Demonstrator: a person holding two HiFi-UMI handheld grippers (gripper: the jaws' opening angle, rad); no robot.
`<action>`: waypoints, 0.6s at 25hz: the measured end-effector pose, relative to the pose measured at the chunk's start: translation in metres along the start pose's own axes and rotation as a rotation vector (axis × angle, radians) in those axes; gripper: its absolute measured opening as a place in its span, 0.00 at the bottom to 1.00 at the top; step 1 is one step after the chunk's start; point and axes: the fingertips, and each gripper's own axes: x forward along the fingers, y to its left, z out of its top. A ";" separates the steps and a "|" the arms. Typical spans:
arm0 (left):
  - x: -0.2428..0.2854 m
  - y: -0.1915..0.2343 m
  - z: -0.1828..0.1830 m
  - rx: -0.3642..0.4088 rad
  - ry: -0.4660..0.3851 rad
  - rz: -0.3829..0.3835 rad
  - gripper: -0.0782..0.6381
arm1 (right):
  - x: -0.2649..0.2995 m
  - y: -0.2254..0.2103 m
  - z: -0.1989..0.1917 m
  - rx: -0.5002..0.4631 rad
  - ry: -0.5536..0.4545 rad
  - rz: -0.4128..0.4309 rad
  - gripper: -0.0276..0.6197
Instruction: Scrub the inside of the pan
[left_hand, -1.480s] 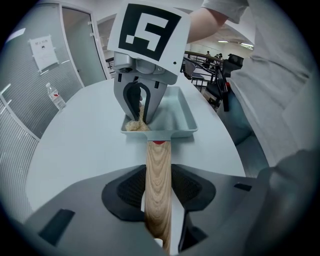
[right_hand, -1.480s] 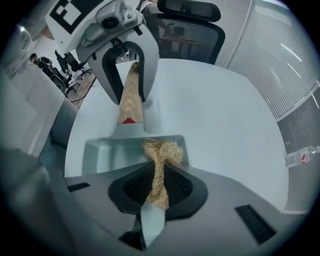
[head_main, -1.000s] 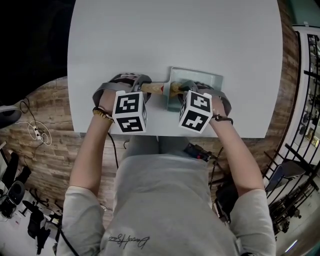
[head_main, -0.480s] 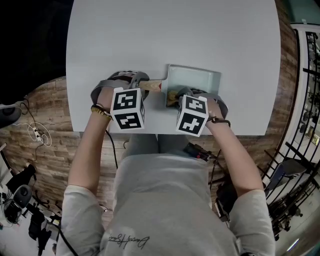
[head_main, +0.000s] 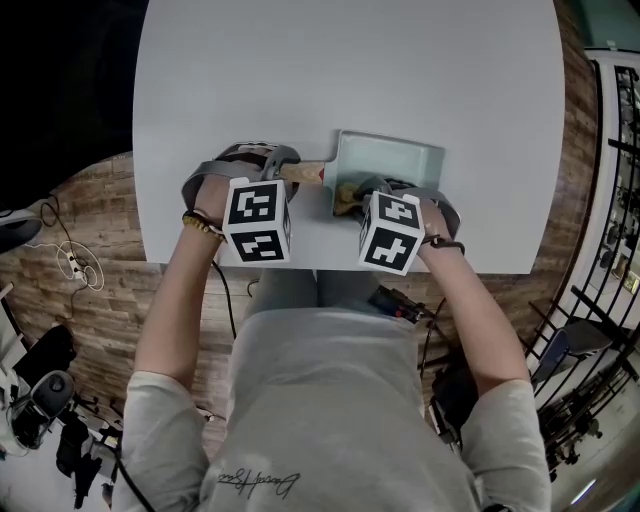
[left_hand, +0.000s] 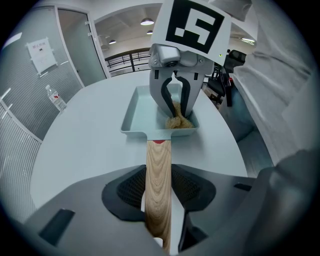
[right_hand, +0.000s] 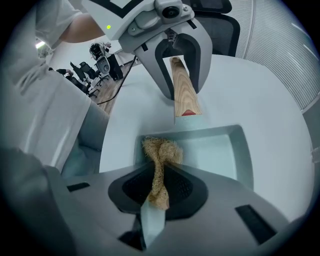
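We clamp the left gripper (left_hand: 159, 189) on the pan's wooden handle (left_hand: 158, 160); in the head view that handle points to nine o'clock from the pale teal pan (head_main: 400, 158); the pan rests on the white table (head_main: 300, 70), near its front edge, at five o'clock from the middle; our right gripper (right_hand: 159, 187) pinches a tan fibre scrubber (right_hand: 160, 150); its tuft sits inside the pan's seven o'clock corner.

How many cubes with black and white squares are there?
2. One cube is on the left gripper, above the pan's wooden handle; the other is on the right gripper, above the pan. None seems hidden.
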 end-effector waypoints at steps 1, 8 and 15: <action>0.001 0.000 0.000 0.004 0.003 -0.003 0.33 | 0.000 -0.002 -0.001 -0.006 0.004 -0.005 0.15; -0.002 -0.005 0.006 0.013 0.013 -0.010 0.33 | -0.010 -0.034 -0.009 -0.008 0.009 -0.067 0.15; -0.003 -0.007 0.006 0.009 0.013 -0.014 0.33 | -0.019 -0.072 -0.012 0.029 0.004 -0.109 0.15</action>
